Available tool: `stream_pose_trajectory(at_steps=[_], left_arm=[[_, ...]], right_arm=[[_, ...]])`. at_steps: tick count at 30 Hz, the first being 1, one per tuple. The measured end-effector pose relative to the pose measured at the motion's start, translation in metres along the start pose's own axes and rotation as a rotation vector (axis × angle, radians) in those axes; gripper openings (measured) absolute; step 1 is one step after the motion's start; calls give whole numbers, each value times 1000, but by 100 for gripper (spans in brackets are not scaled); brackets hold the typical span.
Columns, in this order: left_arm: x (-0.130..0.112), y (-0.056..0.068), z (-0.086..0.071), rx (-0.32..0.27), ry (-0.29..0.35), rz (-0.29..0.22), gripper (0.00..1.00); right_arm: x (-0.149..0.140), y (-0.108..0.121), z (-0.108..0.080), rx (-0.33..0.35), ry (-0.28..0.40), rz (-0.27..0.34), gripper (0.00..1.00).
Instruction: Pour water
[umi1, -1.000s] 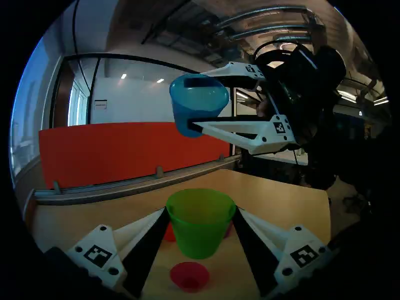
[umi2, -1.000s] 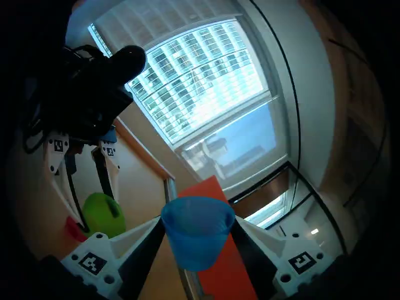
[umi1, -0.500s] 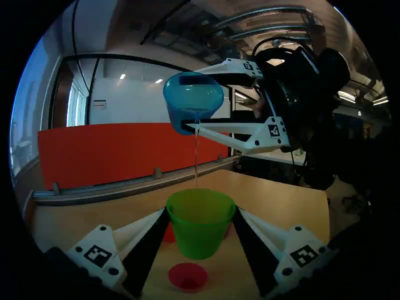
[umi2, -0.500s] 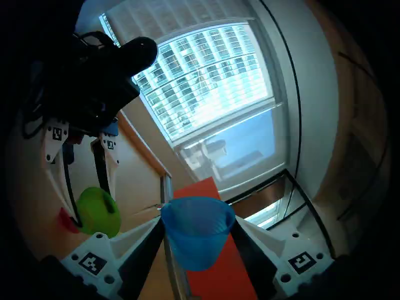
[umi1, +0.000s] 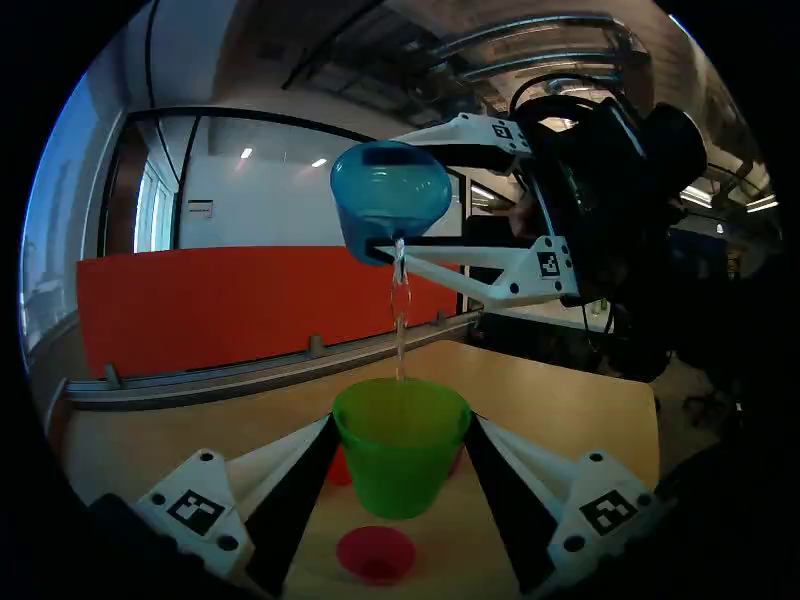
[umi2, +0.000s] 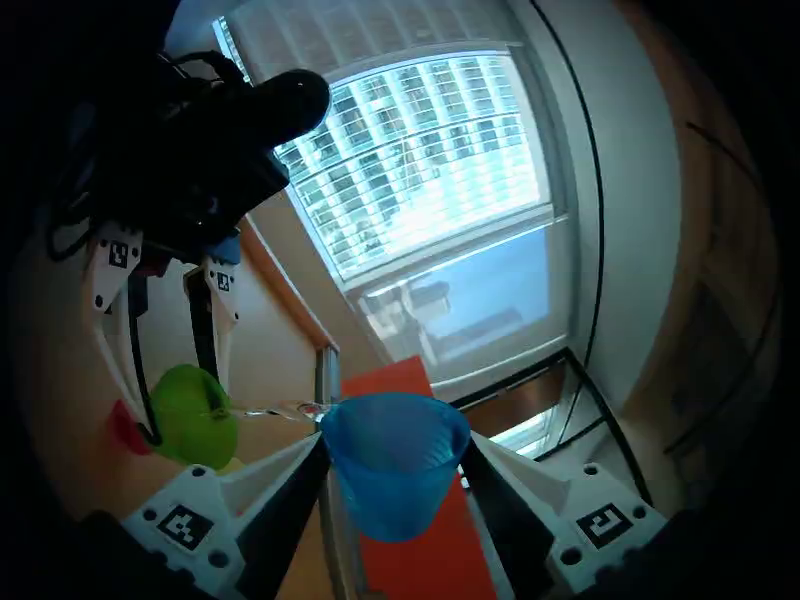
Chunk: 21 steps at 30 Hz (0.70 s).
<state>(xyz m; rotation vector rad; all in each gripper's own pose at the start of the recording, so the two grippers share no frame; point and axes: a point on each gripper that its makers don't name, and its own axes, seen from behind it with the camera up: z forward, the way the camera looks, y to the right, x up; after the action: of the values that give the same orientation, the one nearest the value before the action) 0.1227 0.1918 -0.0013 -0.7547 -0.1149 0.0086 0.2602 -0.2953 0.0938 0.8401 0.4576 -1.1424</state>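
Water stream (umi1: 399, 315) runs thin off the lip of the blue cup (umi1: 390, 200) and drops straight into the green cup (umi1: 402, 445). Blue cup is tipped with its mouth facing my left camera. It's well above the green one, no contact between the cups, just the stream.

My right gripper (umi1: 392, 198) pinches the blue cup, one white finger on each flank. It's rolled over, so in the left gripper view the fingers stack one above the other with the black gripper body behind them. My left gripper (umi1: 400, 428) pinches the green cup upright and level, both fingers pressed on its sides, over the wooden table (umi1: 570, 400). Can't tell if the cup base touches the table.

Left gripper view adds a small red cup (umi1: 377, 553) on the table near the green cup's base, a red object (umi1: 340, 468) half hidden behind the green cup, and an orange panel (umi1: 230, 300) along the table's far edge.

Right gripper view has the pour sideways: the stream leaves the blue rim leftward and lands at the green cup's mouth. A bright window (umi2: 420, 190) with blinds is behind. Fill level in the green cup isn't readable.
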Motion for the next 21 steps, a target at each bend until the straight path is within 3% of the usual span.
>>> stream_pose_trajectory(at_steps=[21], left_arm=[[0, -1, -1, 2, 6, -4, 88]], right_arm=[[0, 3, 4, -13, 1, -67, 90]])
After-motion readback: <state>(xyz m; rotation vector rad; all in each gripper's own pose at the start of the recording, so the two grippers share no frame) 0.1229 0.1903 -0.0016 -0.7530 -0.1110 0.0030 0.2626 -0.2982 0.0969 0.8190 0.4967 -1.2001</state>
